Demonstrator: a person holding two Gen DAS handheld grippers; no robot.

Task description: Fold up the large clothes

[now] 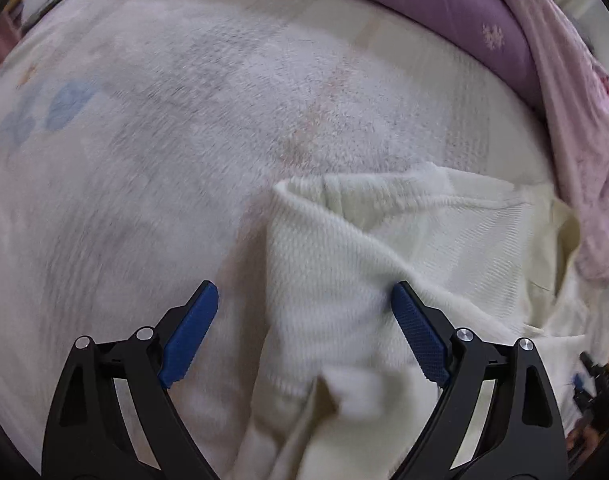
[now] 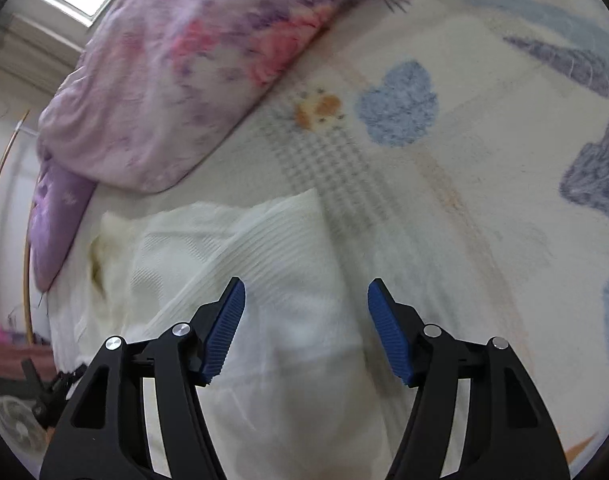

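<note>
A cream-white knitted garment [image 1: 344, 260] lies crumpled on the bed. In the left wrist view it spreads from the middle to the lower right. My left gripper [image 1: 304, 304] is open above it, with a ridge of the knit between the blue pads [image 1: 192, 332]; nothing is gripped. In the right wrist view the same garment [image 2: 240, 248] lies low and left of centre. My right gripper [image 2: 306, 300] is open over its right part, empty.
The bed sheet [image 2: 484, 140] is white with blue cloud shapes and an orange print. A pink floral quilt [image 2: 176, 72] and a purple pillow [image 1: 444, 4] lie along the garment's far side. A fan [image 2: 16, 424] stands off the bed at lower left.
</note>
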